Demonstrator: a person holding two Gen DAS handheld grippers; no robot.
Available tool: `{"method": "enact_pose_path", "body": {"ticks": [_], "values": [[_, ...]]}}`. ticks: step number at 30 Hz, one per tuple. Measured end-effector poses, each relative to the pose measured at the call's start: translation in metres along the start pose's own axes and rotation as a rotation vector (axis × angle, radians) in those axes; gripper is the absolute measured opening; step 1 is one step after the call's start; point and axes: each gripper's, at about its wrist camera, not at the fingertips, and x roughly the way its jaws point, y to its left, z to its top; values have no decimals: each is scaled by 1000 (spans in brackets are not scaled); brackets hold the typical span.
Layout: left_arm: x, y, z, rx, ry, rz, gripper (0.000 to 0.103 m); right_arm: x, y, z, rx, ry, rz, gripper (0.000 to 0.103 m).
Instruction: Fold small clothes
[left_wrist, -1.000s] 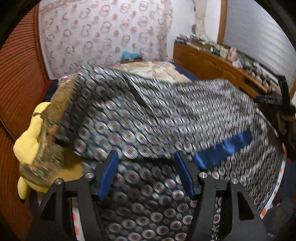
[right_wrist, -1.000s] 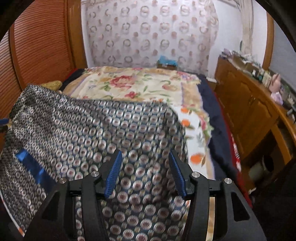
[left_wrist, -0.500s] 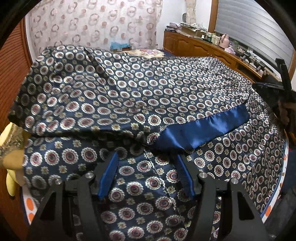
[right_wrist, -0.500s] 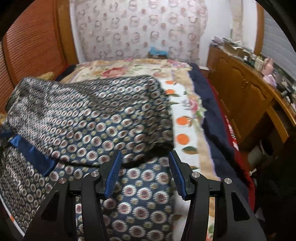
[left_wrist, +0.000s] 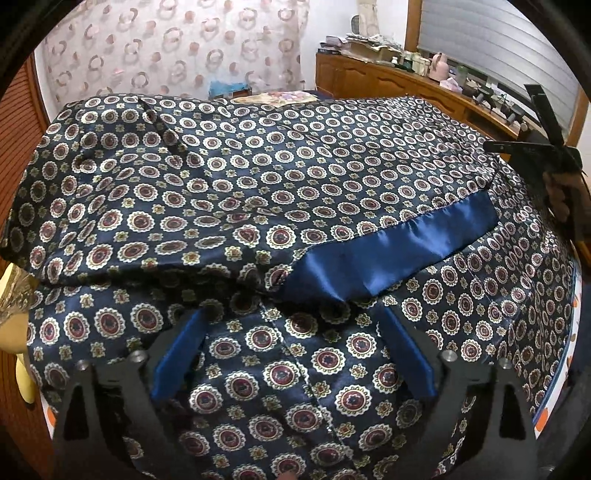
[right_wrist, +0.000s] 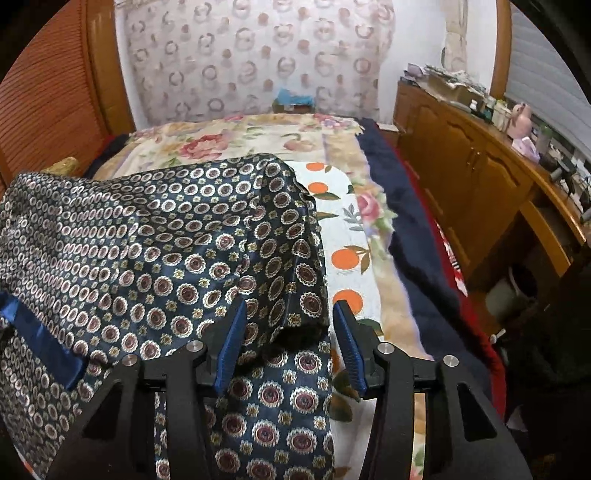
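on the floral bed (right_wrist: 236, 140) your satin garment (left_wrist: 258, 177) lies doubled over, light, limp and slippery. left tool (left_wrist: 291, 332) just sprang apart, empty; right tool (right_wrist: 288, 325), narrowing, unclamped, straddles the folded edge: grip hems.

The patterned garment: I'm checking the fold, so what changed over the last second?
The patterned garment, lifted before, has folded forward and now lies doubled on the bed. The left gripper has just been opening, its fingers now spread above the cloth; the right gripper has been closing around the folded edge. The bed is unchanged.
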Motion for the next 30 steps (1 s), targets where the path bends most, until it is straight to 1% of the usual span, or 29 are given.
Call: {"method": "enact_pose_path", "body": {"ticks": [2, 4, 5, 7, 10, 17, 19, 22, 24, 25, 26, 28, 30], "values": [[0, 0, 1, 3, 3, -4, 99, 4, 2, -1, -7, 5, 9, 34], [1, -2, 1, 7, 6, -4, 100, 7, 4, -3, -15, 6, 14, 29], [0, -2, 1, 7, 6, -5, 101, 8, 5, -4, -18, 8, 19, 25], [0, -3, 2, 7, 7, -5, 101, 10, 6, -7, -24, 7, 20, 22], [0, -4, 0, 3, 7, -4, 102, 11, 7, -8, -33, -5, 14, 20], [-2, -6, -6, 2, 1, 11, 102, 14, 9, -8, -35, -4, 17, 20], [-10, -5, -9, 3, -26, 33, 101, 14, 8, -8, -34, -4, 17, 20], [-31, 2, -13, -30, -85, 22, 100, 13, 8, -8, -34, -4, 17, 20], [-46, 10, -14, -56, -127, 29, 97, 13, 8, -8, -35, -5, 16, 20], [-56, 16, -14, -68, -152, 39, 94, 14, 8, -8, -35, -5, 16, 20], [-65, 22, -13, -77, -176, 50, 86, 14, 9, -8, -34, -5, 16, 20], [-82, 36, -12, -101, -213, 81, 80, 14, 9, -8, -35, -5, 15, 20], [-98, 56, -8, -134, -247, 89, 57, 14, 9, -8, -38, -5, 12, 20]]}}
